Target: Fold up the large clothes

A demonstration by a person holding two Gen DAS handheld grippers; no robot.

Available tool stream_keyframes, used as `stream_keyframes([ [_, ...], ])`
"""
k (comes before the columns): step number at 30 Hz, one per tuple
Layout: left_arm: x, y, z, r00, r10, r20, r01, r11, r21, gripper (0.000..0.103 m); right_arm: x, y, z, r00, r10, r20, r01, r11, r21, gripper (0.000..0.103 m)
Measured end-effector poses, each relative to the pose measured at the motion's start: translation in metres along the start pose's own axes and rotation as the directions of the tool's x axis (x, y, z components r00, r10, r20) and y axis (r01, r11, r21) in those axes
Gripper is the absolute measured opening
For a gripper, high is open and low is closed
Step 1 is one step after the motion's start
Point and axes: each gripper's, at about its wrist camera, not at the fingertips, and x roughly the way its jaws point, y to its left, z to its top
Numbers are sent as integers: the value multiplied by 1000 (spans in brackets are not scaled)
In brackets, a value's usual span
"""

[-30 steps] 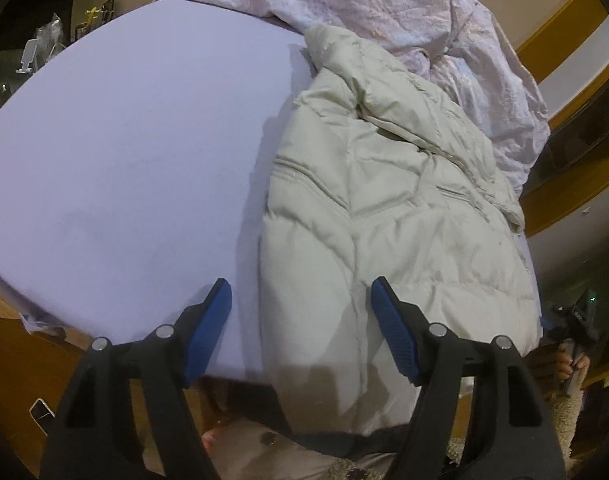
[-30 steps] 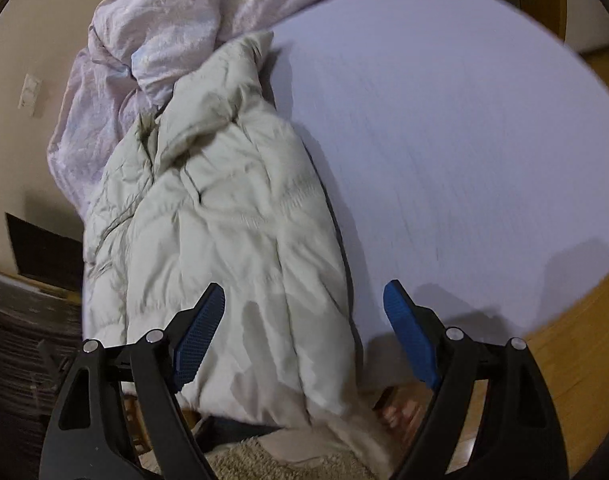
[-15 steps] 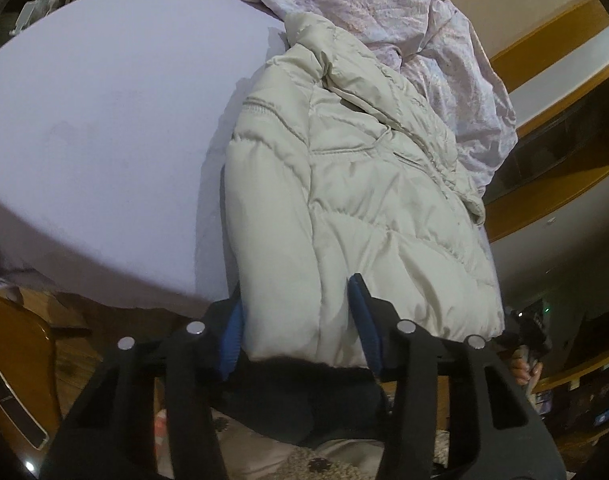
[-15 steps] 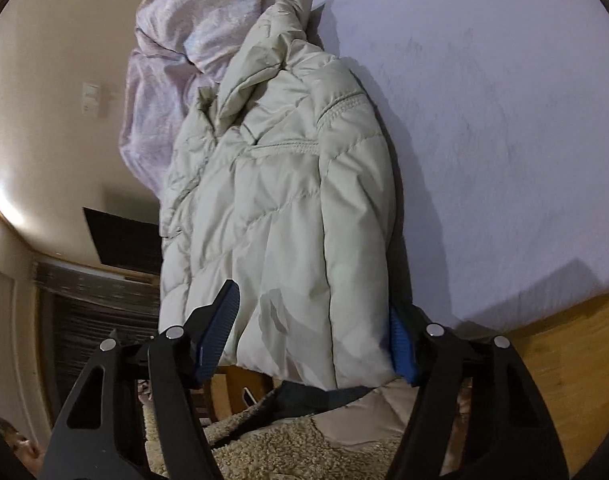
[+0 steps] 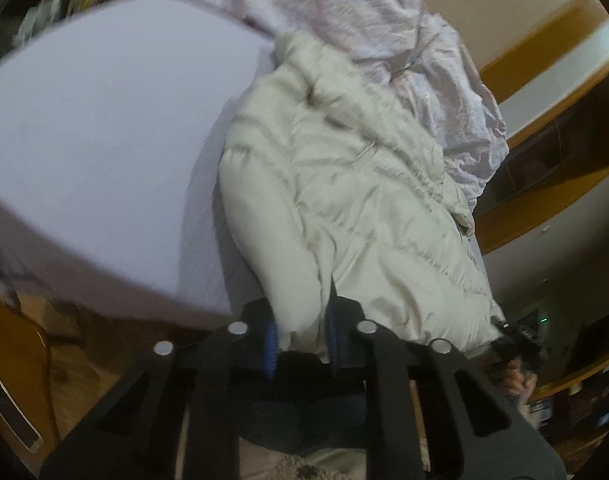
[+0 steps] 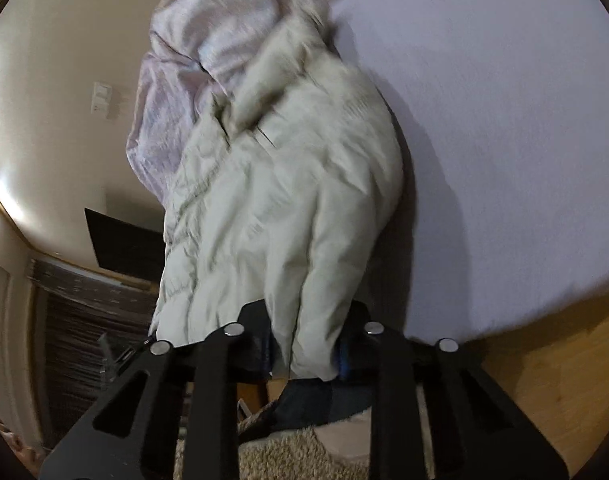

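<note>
Both tools pinch the hem of a cream puffer jacket (image 5: 344, 208) that runs up the centre of the frame on a lilac bed (image 5: 84, 140): left gripper (image 5: 300, 344), right gripper (image 6: 304, 354). The blurred frames suggest motion. The slick, bulky padding could slip from either bite, or its collar could snag the crumpled pink quilt (image 5: 404, 40) at upper right.

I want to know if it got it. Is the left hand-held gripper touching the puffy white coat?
Touching. In the left wrist view, the left hand-held gripper has its blue pads pressed against the hem of the puffy white coat, pinching it.
</note>
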Motion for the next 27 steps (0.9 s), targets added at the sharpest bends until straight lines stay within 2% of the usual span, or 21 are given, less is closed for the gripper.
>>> stream_keyframes([
  [4,-20,-30,22,995,19,100,-29,994,102,16,-19,38,13,993,-37,110,49,993,-110,19],
  [11,-39,-68,67,975,23,223,-65,980,186,16,-27,93,41,959,-119,257,180,956,-230,18],
  [18,-40,-90,108,956,31,292,-98,972,215,16,-23,131,71,907,-189,376,302,915,-269,18],
  [22,-35,-105,137,943,51,330,-133,964,230,16,-18,152,98,878,-219,426,356,893,-275,17],
  [24,-29,-116,158,932,64,357,-156,959,235,16,-13,164,115,858,-237,456,391,878,-278,17],
  [27,-15,-131,191,913,95,397,-202,950,236,16,5,185,145,809,-285,514,475,833,-284,17],
])
